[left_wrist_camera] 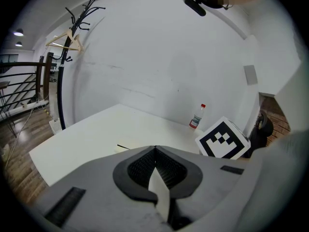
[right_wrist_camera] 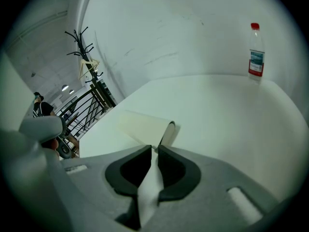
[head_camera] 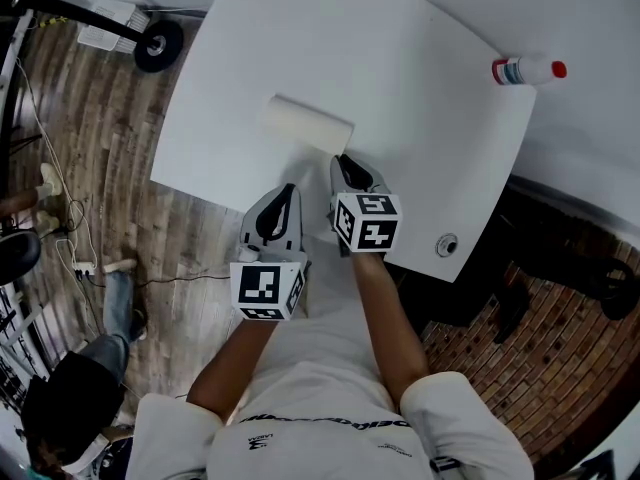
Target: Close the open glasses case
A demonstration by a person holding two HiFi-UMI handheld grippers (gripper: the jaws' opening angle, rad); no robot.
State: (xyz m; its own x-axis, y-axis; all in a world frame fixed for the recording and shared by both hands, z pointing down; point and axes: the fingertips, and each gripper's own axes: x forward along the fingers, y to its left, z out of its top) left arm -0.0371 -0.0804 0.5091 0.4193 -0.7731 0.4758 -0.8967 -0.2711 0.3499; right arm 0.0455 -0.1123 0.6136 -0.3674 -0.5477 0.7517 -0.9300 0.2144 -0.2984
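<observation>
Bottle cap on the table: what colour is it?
Red. The bottle cap shows best in the right gripper view.

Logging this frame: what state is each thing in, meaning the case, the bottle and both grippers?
Glasses case: lying on the table, lid nearly down, a thin dark gap at one end.
Bottle: upright, red cap on.
Left gripper: jaws together, nothing between them.
Right gripper: jaws all but together, empty, tips just short of the glasses case.
</observation>
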